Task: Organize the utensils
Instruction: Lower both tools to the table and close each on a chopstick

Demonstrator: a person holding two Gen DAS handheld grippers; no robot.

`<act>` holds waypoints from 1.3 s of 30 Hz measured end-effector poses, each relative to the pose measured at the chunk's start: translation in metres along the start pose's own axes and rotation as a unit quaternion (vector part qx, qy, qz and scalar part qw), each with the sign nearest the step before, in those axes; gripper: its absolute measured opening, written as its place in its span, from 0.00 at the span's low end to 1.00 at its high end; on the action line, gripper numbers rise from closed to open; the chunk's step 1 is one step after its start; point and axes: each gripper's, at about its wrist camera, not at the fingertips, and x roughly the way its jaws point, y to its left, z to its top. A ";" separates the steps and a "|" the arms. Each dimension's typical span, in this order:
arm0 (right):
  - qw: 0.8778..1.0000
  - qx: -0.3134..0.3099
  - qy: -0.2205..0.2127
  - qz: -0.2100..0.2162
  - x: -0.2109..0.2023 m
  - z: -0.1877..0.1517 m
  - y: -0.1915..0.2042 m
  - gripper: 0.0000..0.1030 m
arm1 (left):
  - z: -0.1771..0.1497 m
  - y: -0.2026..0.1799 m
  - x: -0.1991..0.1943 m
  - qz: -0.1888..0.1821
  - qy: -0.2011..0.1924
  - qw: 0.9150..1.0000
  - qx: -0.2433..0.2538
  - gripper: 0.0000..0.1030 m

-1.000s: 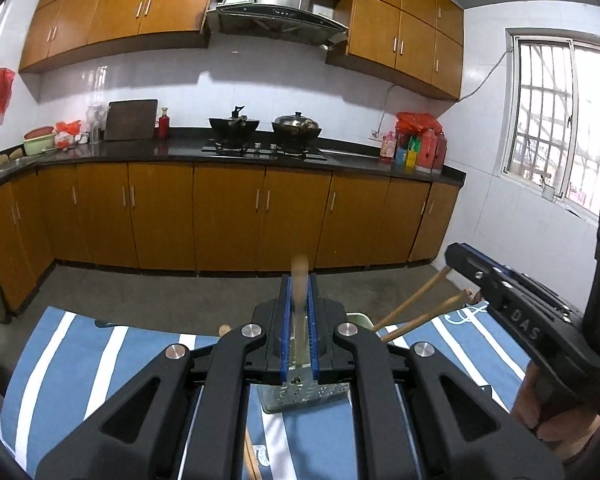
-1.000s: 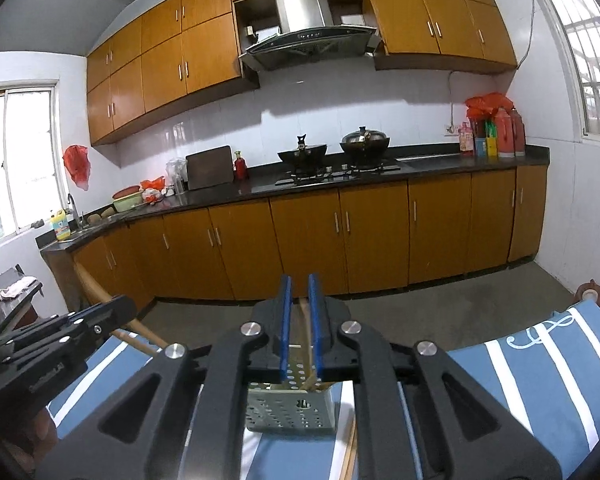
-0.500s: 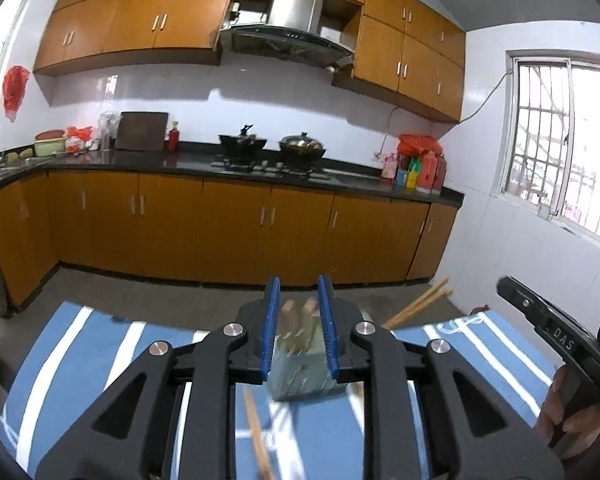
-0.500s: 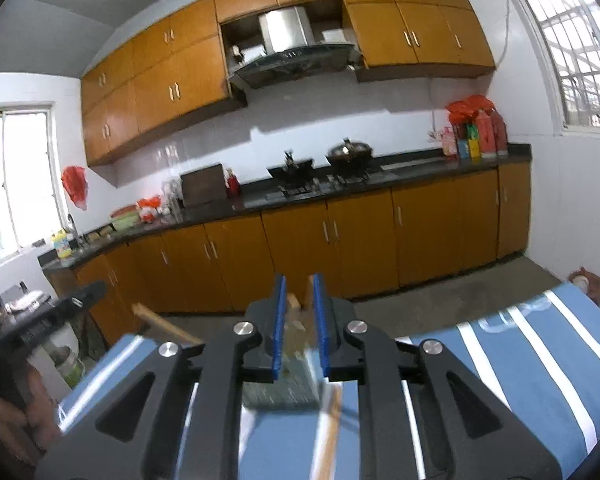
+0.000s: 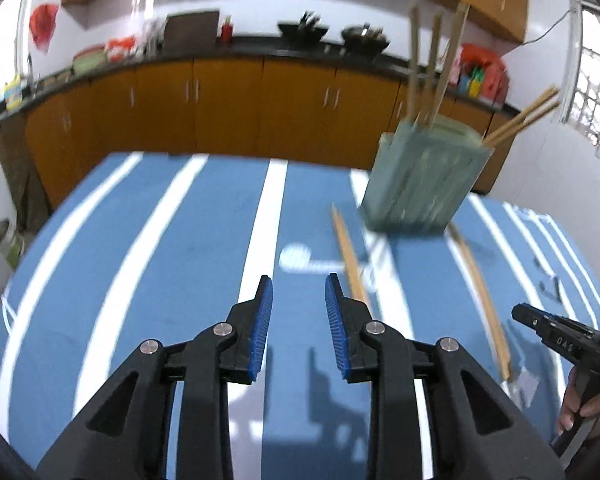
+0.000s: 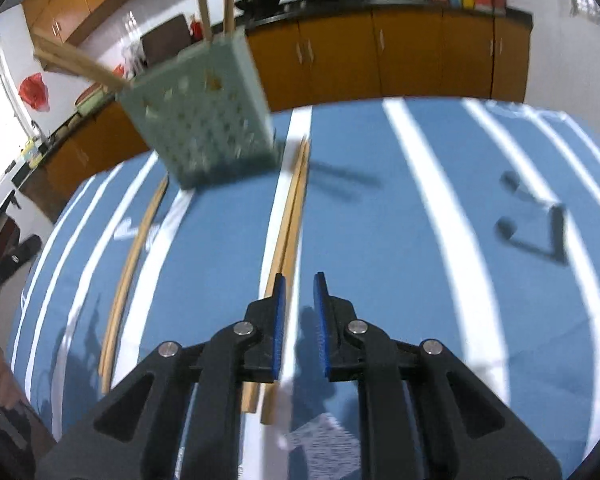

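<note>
A pale green perforated holder (image 5: 424, 178) stands on the blue striped cloth with several wooden chopsticks (image 5: 432, 64) upright in it; it also shows in the right wrist view (image 6: 204, 128). Loose chopsticks lie on the cloth: one pair (image 5: 350, 254) just ahead of my left gripper (image 5: 299, 314), another pair (image 5: 480, 300) to its right. My left gripper is open and empty above the cloth. My right gripper (image 6: 299, 312) is open with a narrow gap and empty, right beside a pair of chopsticks (image 6: 288, 232); another pair (image 6: 134, 256) lies left.
The table has a blue cloth with white stripes (image 5: 160, 248). The other gripper shows at the right edge of the left wrist view (image 5: 560, 340). A small paper scrap (image 6: 320, 444) lies near the front. Kitchen counter and cabinets (image 5: 220, 100) stand behind.
Both grippers let go of their chopsticks into the holder, opened, and pulled back and tilted down toward the cloth. The holder now stands farther ahead.
</note>
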 end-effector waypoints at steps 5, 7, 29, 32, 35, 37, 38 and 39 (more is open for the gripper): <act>1.000 -0.012 0.014 -0.005 0.014 -0.004 0.008 0.14 | -0.018 0.003 0.011 -0.003 0.025 1.000 -0.005 0.28; 1.000 -0.015 0.013 -0.014 0.016 -0.004 0.008 0.14 | -0.022 0.004 0.013 -0.004 0.029 1.000 -0.004 0.28; 0.998 0.006 -0.004 -0.068 0.015 0.001 -0.013 0.08 | -0.042 -0.041 0.042 -0.063 0.085 0.994 0.036 0.23; 0.998 0.005 -0.005 -0.069 0.015 0.001 -0.013 0.08 | -0.046 -0.045 0.046 -0.053 0.090 0.993 0.046 0.20; 0.998 0.006 -0.005 -0.068 0.015 0.000 -0.013 0.08 | -0.045 -0.046 0.048 -0.047 0.093 0.993 0.048 0.20; 0.997 0.004 -0.006 -0.070 0.015 0.000 -0.012 0.08 | -0.044 -0.047 0.050 -0.040 0.095 0.993 0.052 0.19; 0.997 0.003 -0.006 -0.071 0.015 0.000 -0.011 0.08 | -0.044 -0.050 0.052 -0.034 0.094 0.993 0.058 0.19; 0.997 0.003 -0.006 -0.071 0.015 0.000 -0.011 0.08 | -0.043 -0.051 0.053 -0.031 0.093 0.993 0.061 0.19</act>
